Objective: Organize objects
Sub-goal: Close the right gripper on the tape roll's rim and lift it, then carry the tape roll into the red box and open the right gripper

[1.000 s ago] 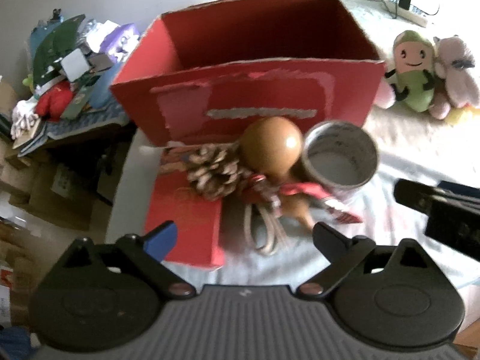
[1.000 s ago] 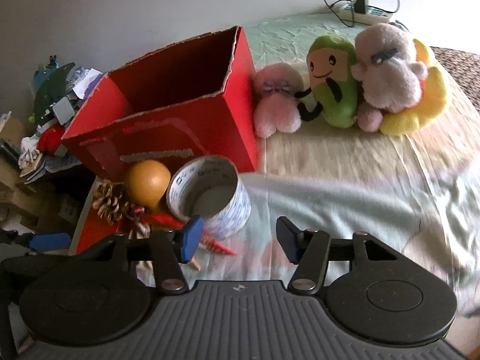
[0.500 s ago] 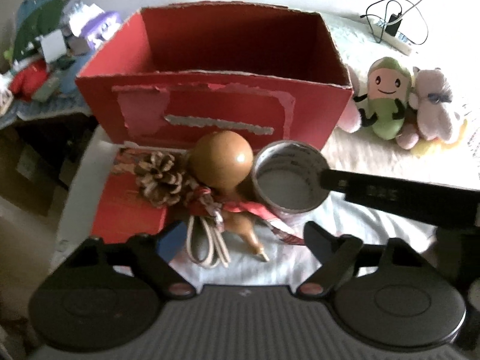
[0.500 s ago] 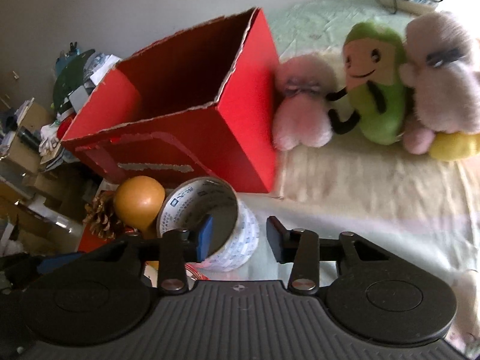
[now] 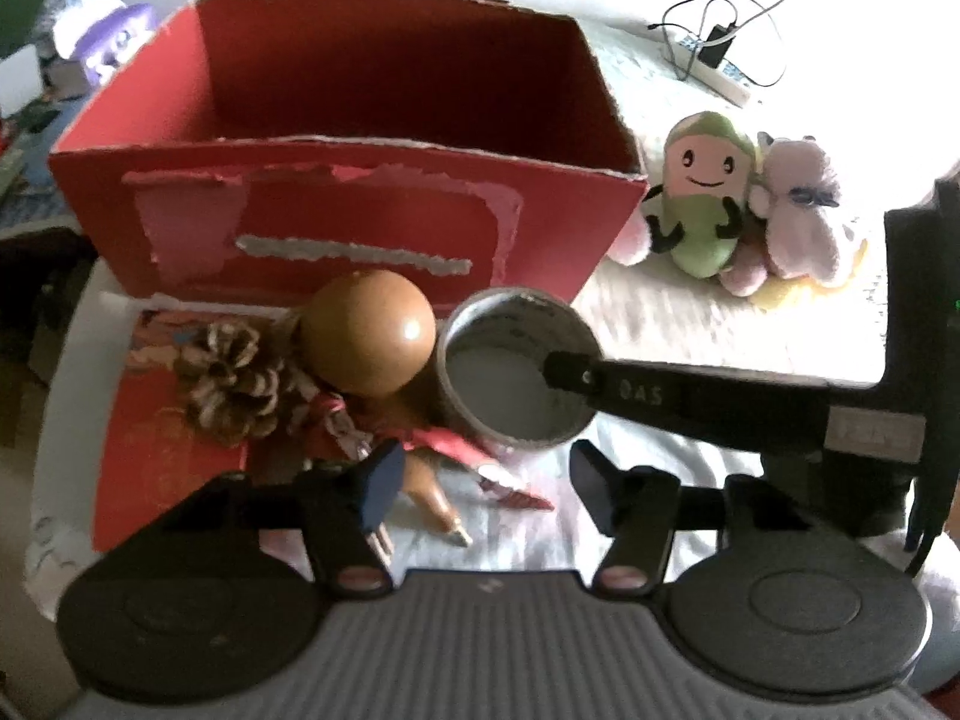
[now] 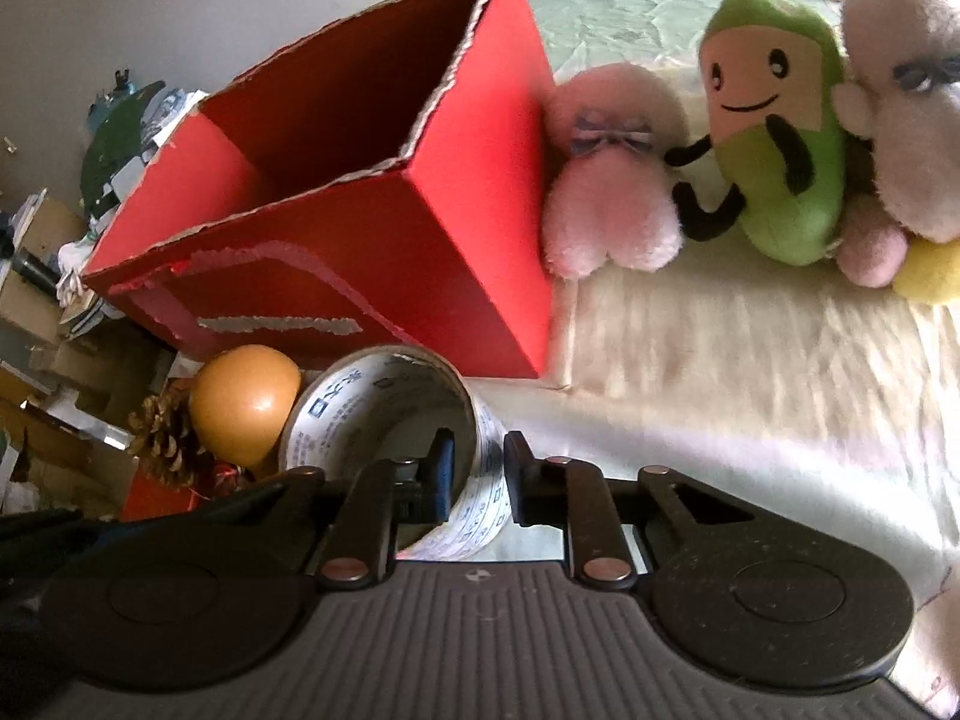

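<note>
A roll of printed tape (image 6: 372,384) stands on the pale sheet in front of an open red cardboard box (image 6: 360,252). My right gripper (image 6: 480,477) is shut on the roll's near wall, one finger inside and one outside. In the left wrist view that inner finger (image 5: 576,375) reaches into the tape roll (image 5: 510,312) from the right. Left of the roll lie a brown gourd (image 5: 366,342) with a red tassel and a pine cone (image 5: 234,378). My left gripper (image 5: 486,480) hangs open just above the gourd's narrow end, holding nothing.
Plush toys, a green one (image 6: 774,138), a pink one (image 6: 606,192) and a pale one (image 6: 900,96), sit right of the box. A flat red sheet (image 5: 156,450) lies under the pine cone. A power strip (image 5: 720,66) lies at the back; clutter (image 6: 120,138) is piled off the left edge.
My right gripper moved forward onto the tape roll and its fingers narrowed onto the roll's wall. The left gripper drifted nearer to the gourd and stayed open.
</note>
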A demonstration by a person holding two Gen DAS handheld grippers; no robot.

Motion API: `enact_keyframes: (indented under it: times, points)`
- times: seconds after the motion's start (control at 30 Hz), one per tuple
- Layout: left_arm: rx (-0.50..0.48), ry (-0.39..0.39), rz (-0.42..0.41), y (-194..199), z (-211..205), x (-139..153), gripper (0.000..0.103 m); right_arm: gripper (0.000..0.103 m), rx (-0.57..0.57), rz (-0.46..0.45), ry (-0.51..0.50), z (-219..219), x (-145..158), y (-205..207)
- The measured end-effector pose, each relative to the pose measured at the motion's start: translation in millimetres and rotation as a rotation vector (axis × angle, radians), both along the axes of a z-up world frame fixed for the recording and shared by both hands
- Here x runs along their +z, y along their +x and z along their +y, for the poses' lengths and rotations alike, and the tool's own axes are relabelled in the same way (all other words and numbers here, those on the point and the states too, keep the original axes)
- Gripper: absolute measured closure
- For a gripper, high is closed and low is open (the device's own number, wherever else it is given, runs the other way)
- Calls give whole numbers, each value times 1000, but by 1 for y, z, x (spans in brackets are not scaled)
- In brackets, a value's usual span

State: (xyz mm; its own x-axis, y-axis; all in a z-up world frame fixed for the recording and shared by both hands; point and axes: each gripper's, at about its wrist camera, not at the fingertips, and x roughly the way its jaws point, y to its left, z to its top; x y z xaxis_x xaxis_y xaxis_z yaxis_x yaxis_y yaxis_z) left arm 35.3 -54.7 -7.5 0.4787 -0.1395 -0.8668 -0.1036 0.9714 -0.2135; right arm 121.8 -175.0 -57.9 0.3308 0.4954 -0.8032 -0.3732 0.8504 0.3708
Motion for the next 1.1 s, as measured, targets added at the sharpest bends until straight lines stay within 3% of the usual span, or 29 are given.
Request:
enact_keyframes:
  times: [0.27,0.6,0.8,1.1]
  points:
    - [-110,-59,15,13,-13,-4,44,89,-52,-26,-31,-27,6,-6]
    - [-233,-102,19,28,-36,-12,69,89,-109,-62,-40,-53,18,-16]
    - [-291,-116,-68,34,-50,16,73,89,-156,-133,-43,-72,48,-17]
    - [-307,-92,-256,40,-47,87,73,89,-132,-281,33,-78,112,4]
